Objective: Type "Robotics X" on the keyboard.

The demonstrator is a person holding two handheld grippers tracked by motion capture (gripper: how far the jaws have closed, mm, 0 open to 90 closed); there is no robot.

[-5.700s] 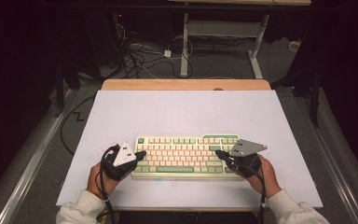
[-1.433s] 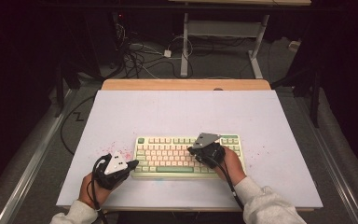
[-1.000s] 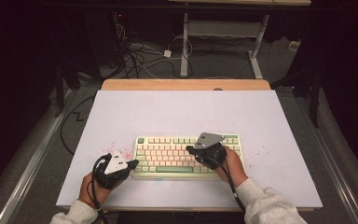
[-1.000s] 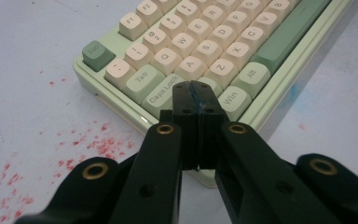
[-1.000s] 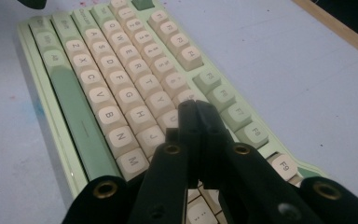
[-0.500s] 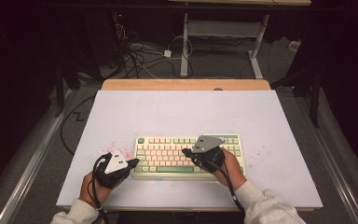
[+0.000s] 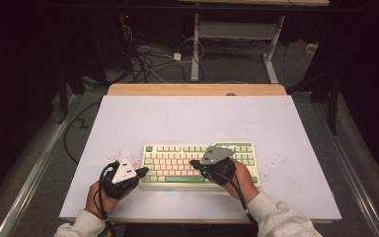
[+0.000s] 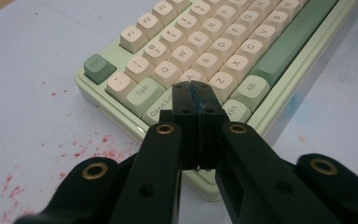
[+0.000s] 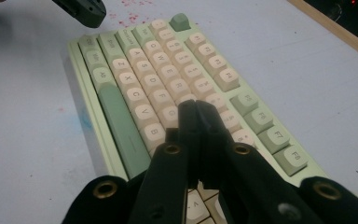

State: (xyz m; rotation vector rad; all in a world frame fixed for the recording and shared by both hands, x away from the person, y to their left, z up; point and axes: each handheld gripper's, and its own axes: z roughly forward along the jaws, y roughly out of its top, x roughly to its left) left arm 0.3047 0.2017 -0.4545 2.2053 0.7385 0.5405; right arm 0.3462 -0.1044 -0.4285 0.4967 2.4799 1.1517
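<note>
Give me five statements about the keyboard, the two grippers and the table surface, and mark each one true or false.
1. The left gripper has its jaws pressed together with nothing between them. True.
2. The right gripper is over the keyboard. True; its tips sit above the middle keys.
3. The keyboard lies upside down. False; its keycaps face up, with the legends readable in the left gripper view.
4. Red specks mark the table near the keyboard's Esc corner. True.
5. The right gripper holds a loose keycap. False; its jaws are shut and empty.
</note>
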